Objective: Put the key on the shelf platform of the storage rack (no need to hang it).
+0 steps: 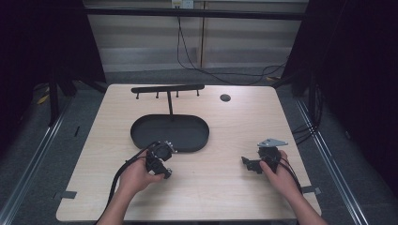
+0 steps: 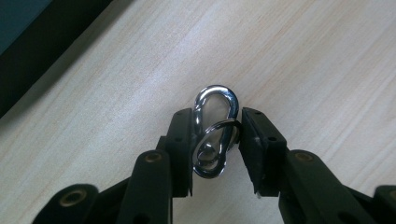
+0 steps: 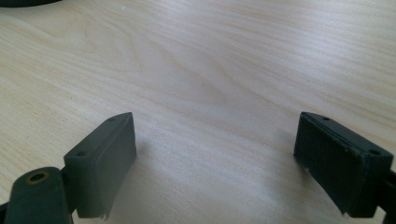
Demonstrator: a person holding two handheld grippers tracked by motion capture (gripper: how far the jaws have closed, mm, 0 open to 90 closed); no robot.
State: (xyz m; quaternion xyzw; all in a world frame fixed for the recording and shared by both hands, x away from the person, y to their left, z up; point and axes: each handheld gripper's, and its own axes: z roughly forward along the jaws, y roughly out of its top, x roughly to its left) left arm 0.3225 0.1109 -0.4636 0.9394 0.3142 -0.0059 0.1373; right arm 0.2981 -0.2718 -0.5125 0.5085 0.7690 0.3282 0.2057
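Note:
A silver carabiner (image 2: 216, 88) with a thin key ring (image 2: 223, 124) looped through it sits between the jaws of my left gripper (image 2: 217, 135). Both pads press on it, just over the pale wooden table (image 2: 303, 56). In the high view the left gripper (image 1: 162, 166) is at the table's front left, just in front of the black oval tray (image 1: 141, 133). My right gripper (image 3: 215, 135) stands open over bare wood with nothing between its pads. In the high view the right gripper (image 1: 248, 164) is at the front right.
A black rack (image 1: 167, 88) with several small hooks stands on a post behind the tray. A round black grommet (image 1: 225, 97) sits at the back right. Cables trail from both grippers towards the person. Dark floor surrounds the table.

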